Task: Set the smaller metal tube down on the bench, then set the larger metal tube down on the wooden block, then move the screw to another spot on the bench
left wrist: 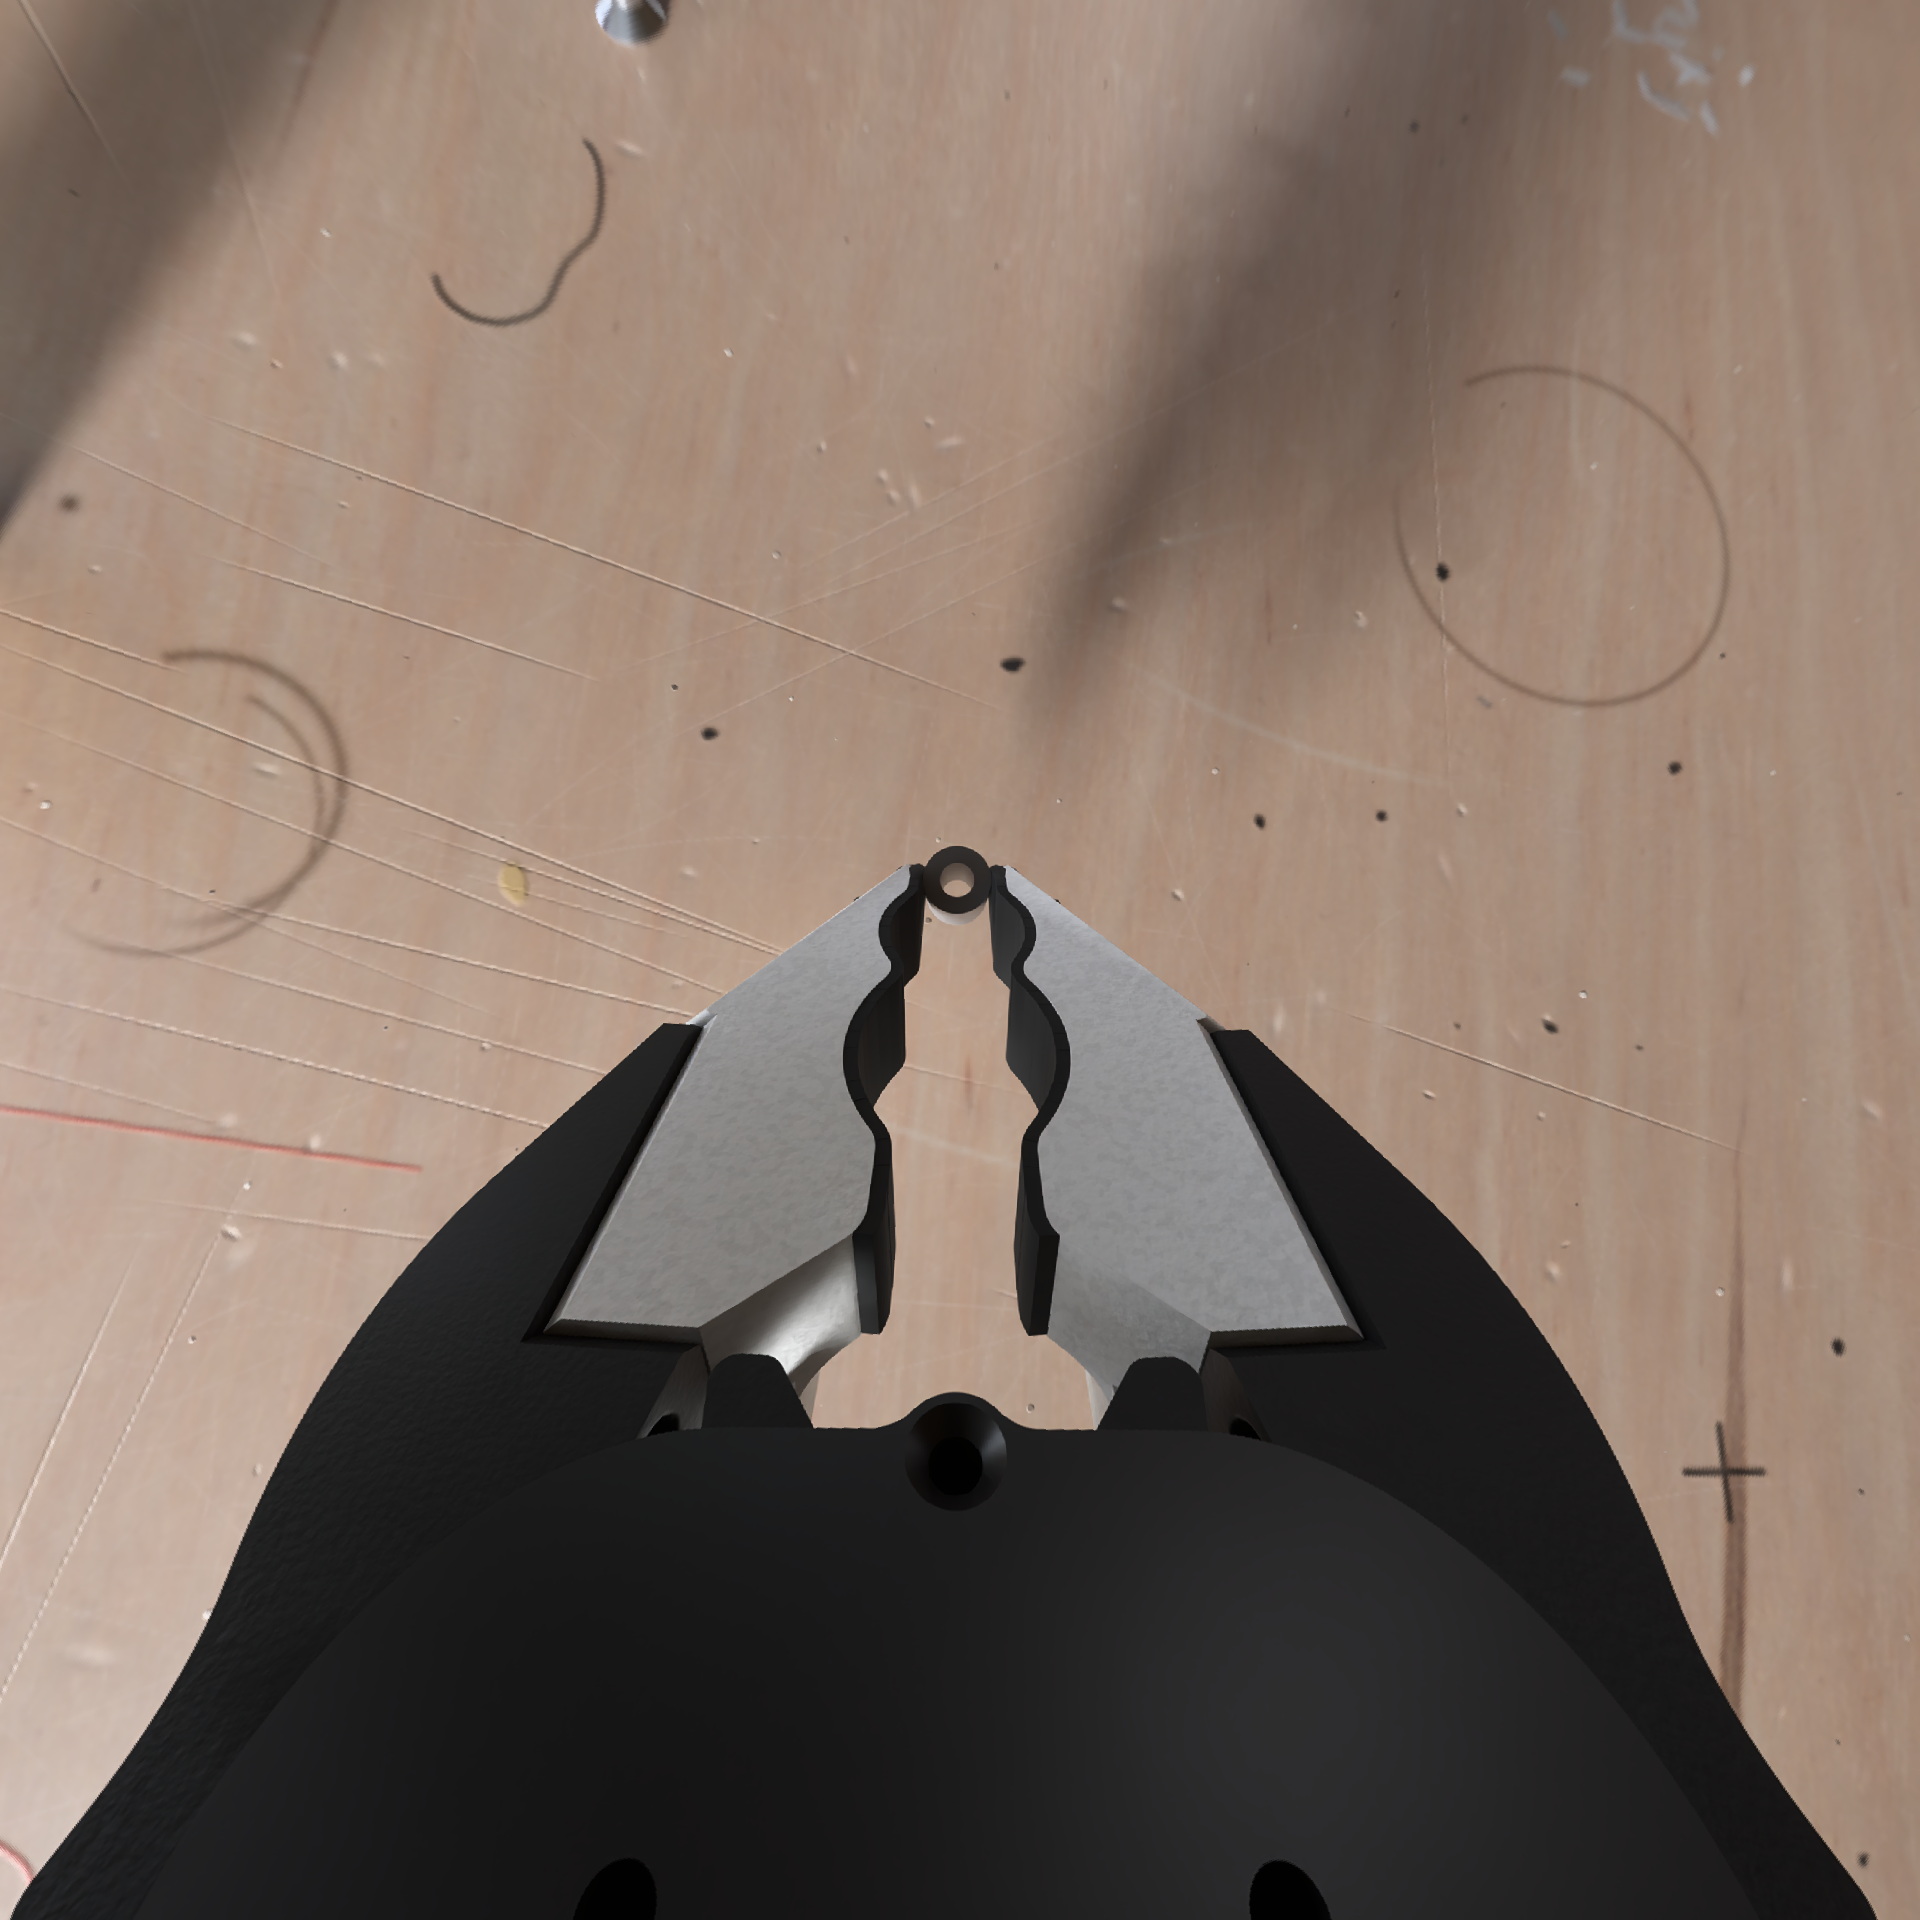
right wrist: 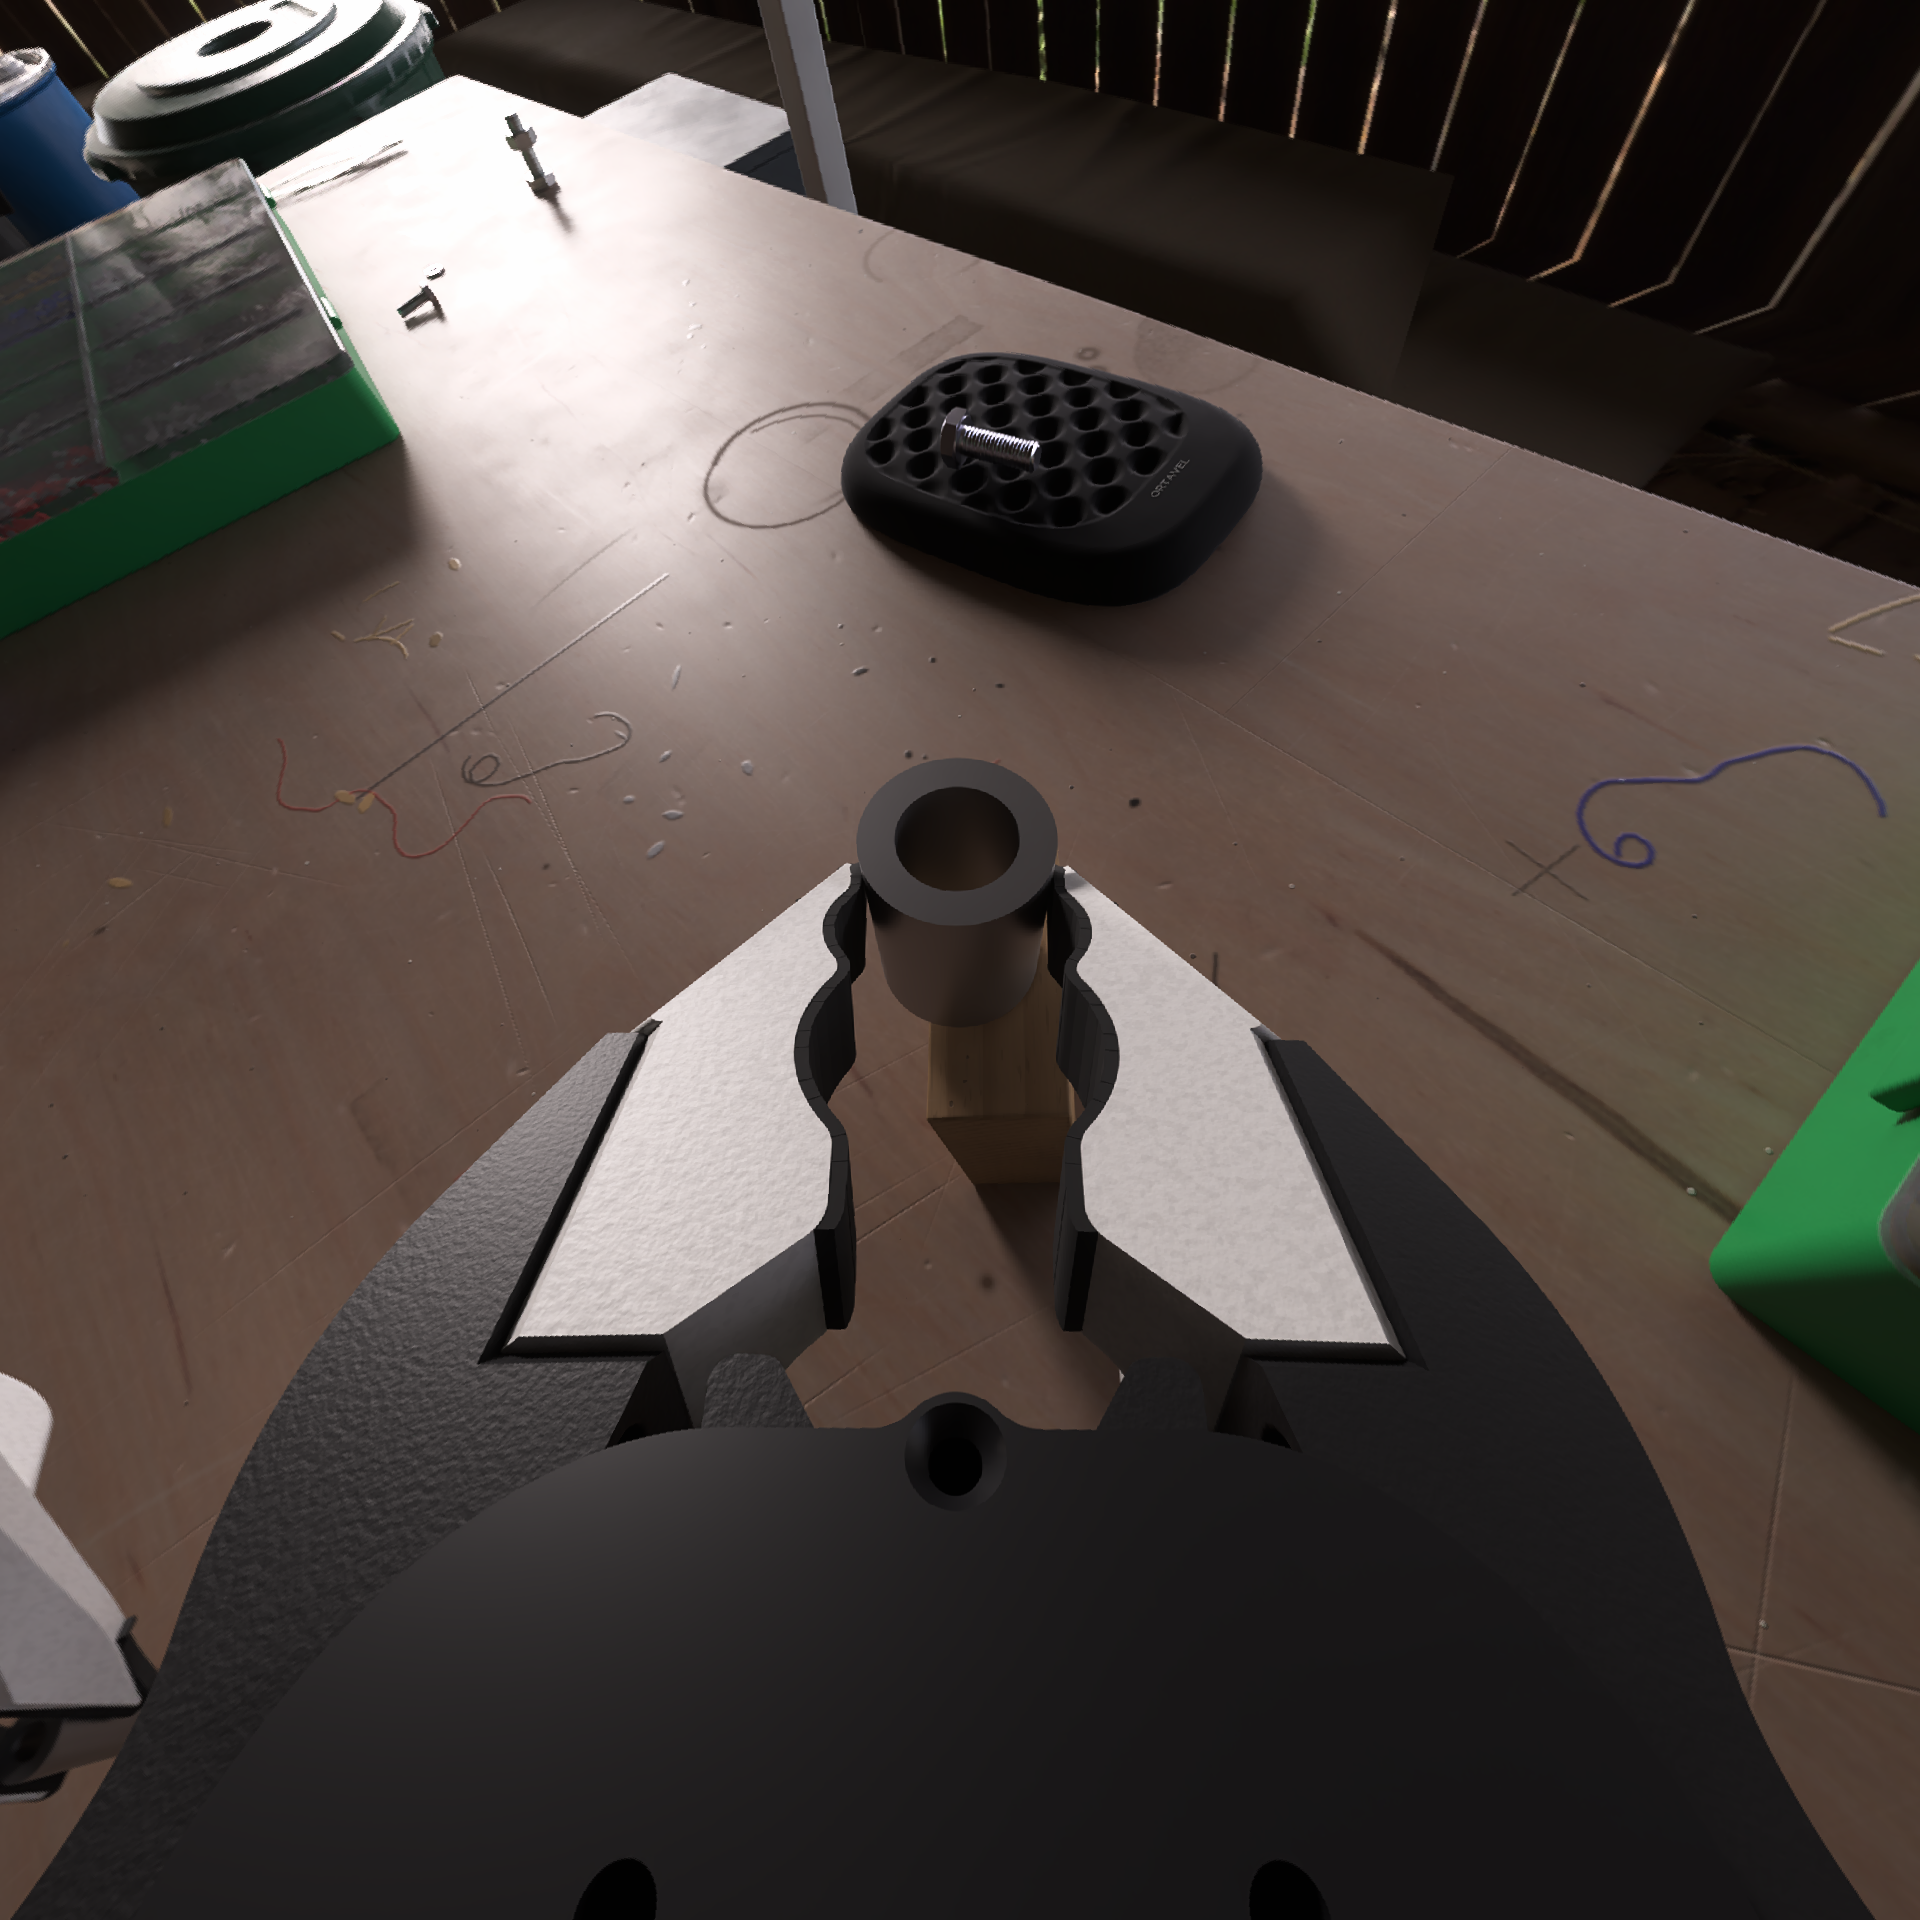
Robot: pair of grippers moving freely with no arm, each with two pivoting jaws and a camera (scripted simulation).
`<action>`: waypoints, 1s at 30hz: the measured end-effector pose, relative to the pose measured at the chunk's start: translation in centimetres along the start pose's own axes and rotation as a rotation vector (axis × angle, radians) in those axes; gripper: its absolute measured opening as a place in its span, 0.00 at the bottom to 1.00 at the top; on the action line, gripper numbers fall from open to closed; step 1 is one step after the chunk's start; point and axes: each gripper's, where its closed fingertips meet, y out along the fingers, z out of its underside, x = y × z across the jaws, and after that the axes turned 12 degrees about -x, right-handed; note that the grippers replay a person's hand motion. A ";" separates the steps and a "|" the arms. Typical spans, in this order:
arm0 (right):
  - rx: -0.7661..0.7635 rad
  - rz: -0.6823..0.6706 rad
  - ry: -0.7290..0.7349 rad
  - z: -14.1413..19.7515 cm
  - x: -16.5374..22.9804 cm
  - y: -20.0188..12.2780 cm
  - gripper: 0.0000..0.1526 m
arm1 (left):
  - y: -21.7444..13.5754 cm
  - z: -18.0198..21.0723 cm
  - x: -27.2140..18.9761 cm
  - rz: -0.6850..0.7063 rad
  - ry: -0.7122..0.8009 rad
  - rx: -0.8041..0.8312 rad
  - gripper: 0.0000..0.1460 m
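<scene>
Gripping small tube (left wrist: pixel 957 883) – L fingers (left wrist: pixel 957 889) | R fingers (right wrist: pixel 957 914) clamp big tube (right wrist: pixel 957 894) | scuffed bench (right wrist: pixel 1351 779), slat wall (right wrist: pixel 1351 125)

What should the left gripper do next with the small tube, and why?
Probably lower it straight down, then open. The left gripper pinches the smaller metal tube upright at its fingertips over bare bench; whether it touches yet is unclear.

Two metal tubes — one smaller tube (left wrist: pixel 956 884), one larger tube (right wrist: pixel 956 902). One wooden block (right wrist: pixel 997 1091), one black perforated mat (right wrist: pixel 1049 494). Three bolts or screws — one on the mat (right wrist: pixel 989 441), one upright (right wrist: pixel 523 148), one lying (right wrist: pixel 421 303).
</scene>
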 end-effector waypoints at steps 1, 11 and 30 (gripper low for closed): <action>-0.001 0.001 0.000 -0.1 0.0 -0.1 0.23 | 0.3 0.2 0.0 0.001 0.003 0.020 0.08; 0.000 -0.002 -0.011 -0.1 0.0 -0.1 0.23 | 0.6 1.0 0.4 -0.041 0.033 0.065 0.08; 0.167 0.342 -0.167 0.8 -6.2 -16.7 0.36 | -16.8 -0.2 26.9 -0.680 -0.374 -0.374 0.31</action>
